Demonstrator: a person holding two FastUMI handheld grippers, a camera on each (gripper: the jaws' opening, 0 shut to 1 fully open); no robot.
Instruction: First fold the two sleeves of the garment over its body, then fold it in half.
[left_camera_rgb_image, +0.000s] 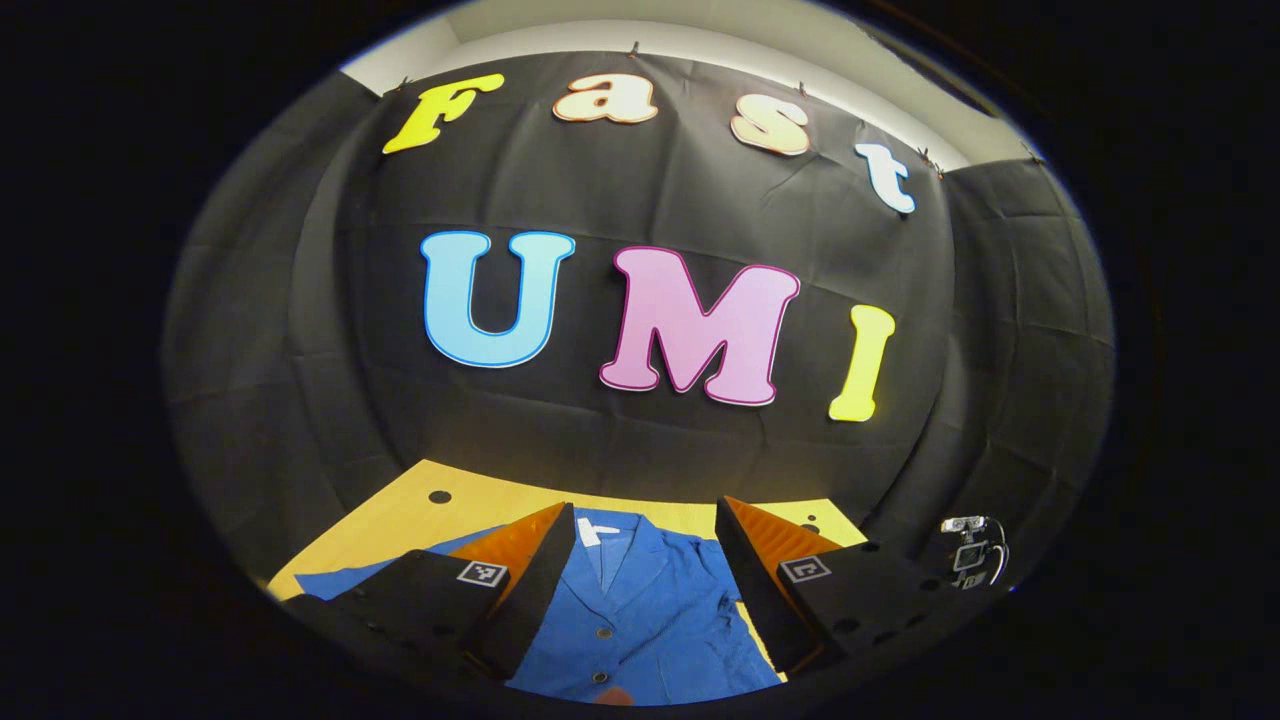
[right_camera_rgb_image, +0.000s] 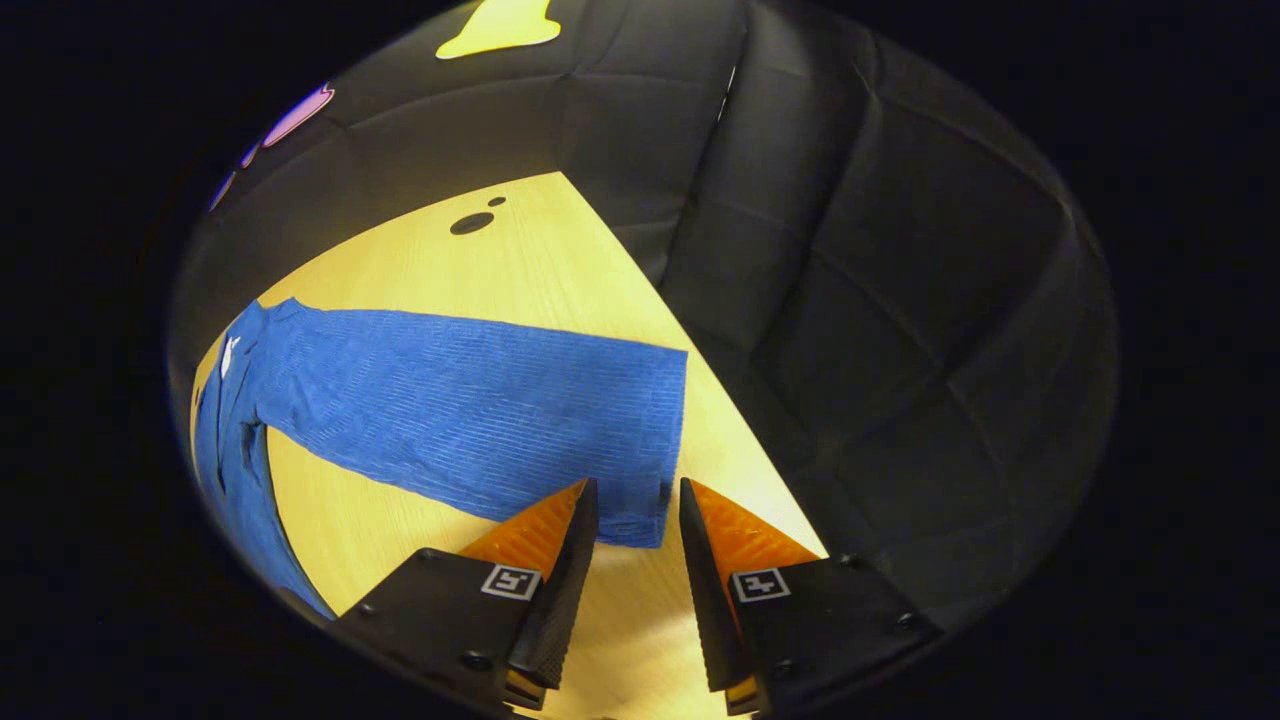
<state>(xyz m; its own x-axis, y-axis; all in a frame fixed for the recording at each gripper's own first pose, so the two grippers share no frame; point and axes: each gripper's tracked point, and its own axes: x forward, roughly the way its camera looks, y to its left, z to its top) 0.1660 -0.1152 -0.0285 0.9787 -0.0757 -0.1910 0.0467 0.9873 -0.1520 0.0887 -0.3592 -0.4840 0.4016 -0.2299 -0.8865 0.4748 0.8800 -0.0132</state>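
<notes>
Blue button-up shirt (left_camera_rgb_image: 640, 610) lies flat on the bench (right_camera_rgb_image: 520, 260). Your right tongs (right_camera_rgb_image: 635, 505) hover released at the sleeve cuff (right_camera_rgb_image: 640, 500); left tongs (left_camera_rgb_image: 645, 540) gape over the collar (left_camera_rgb_image: 600, 535). It looks a soft, light knit that will sag; pinch the cuff's edge.

A pale wooden table (right_camera_rgb_image: 520, 260) is seen under it all — a blue garment (left_camera_rgb_image: 640, 610) is laid flat on it, buttons up, one sleeve (right_camera_rgb_image: 470, 410) spread straight out toward the table's edge — dark round holes (right_camera_rgb_image: 472, 223) are noted in the bare wood.
</notes>
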